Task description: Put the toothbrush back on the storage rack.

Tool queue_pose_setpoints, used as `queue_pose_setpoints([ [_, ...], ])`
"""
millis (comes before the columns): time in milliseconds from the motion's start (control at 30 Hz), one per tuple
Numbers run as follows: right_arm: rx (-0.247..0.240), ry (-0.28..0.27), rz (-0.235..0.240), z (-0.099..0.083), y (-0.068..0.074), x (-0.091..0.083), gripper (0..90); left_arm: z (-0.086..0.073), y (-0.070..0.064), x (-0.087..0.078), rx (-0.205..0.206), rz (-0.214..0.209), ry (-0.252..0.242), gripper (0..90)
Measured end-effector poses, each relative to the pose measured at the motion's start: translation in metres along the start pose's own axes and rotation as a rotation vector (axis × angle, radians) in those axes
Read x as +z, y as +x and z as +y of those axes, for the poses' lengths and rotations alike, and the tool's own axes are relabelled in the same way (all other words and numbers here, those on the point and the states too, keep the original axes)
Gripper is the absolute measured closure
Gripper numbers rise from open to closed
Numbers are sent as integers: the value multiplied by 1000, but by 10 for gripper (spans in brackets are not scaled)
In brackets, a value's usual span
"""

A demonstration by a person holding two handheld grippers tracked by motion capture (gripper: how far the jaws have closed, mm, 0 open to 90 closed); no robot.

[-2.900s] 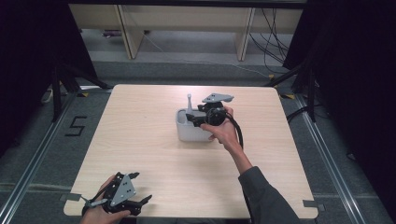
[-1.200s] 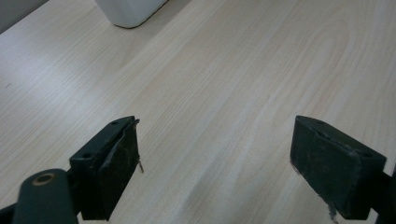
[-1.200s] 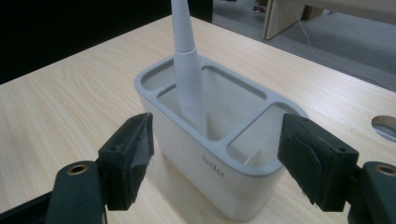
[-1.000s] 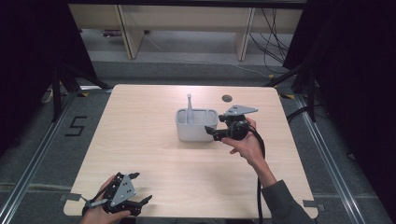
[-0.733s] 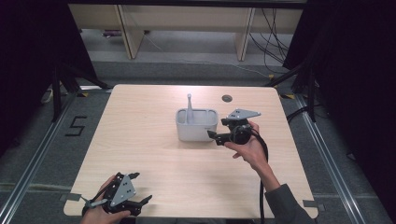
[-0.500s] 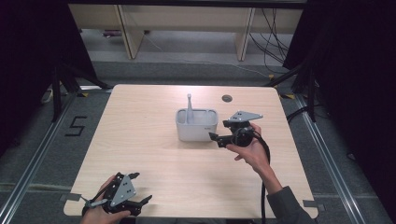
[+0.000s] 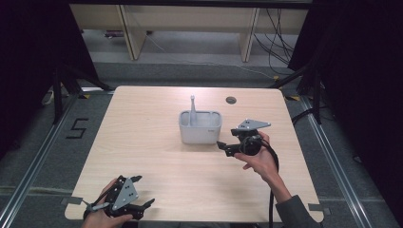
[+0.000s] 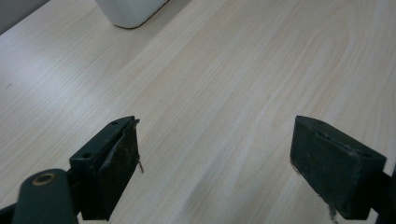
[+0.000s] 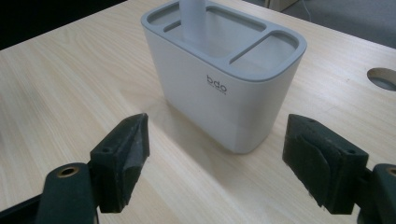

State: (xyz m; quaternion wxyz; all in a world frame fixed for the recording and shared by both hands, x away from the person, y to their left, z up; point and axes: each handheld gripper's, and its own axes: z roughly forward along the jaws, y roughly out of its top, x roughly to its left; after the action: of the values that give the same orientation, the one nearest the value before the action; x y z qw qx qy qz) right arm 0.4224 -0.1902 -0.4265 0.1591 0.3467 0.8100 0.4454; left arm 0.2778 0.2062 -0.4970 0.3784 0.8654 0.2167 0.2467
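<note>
A white compartmented holder (image 7: 200,127) with a grey top rim stands at the table's middle. A pale upright stick (image 7: 192,109) rises from its back left compartment. My right gripper (image 7: 224,147) hovers just right of and nearer than the holder, open and holding nothing. In the right gripper view the holder (image 9: 224,88) stands close ahead between the spread jaws of my right gripper (image 9: 217,140), and the stick (image 9: 194,18) runs out of the top edge. My left gripper (image 7: 144,190) rests open at the near left table edge; in its own view the left gripper (image 8: 215,149) frames bare wood.
A round cable hole (image 7: 231,100) lies behind and right of the holder, also in the right gripper view as the hole (image 9: 383,77). The wooden table (image 7: 142,142) has dark floor all around. A corner of the holder (image 8: 128,11) shows far off.
My right gripper left the stick standing in the holder, then drew back to the right and toward the person, sinking a little. The left gripper stayed put.
</note>
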Motion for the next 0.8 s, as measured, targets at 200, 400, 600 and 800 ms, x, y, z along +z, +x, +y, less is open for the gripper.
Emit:
queue_pose_setpoints([
  [200, 8, 16, 9, -4, 2, -2, 235, 0, 0, 0, 0, 10, -4, 150],
  [400, 14, 22, 6, -12, 6, -5, 232, 0, 0, 0, -1, 0, -1, 150],
  [600, -8, 14, 13, -18, 6, -4, 231, 0, 0, 0, -1, 2, -2, 150],
  [800, 21, 39, 14, -27, 10, -8, 230, 0, 0, 0, -6, 1, -6, 150],
])
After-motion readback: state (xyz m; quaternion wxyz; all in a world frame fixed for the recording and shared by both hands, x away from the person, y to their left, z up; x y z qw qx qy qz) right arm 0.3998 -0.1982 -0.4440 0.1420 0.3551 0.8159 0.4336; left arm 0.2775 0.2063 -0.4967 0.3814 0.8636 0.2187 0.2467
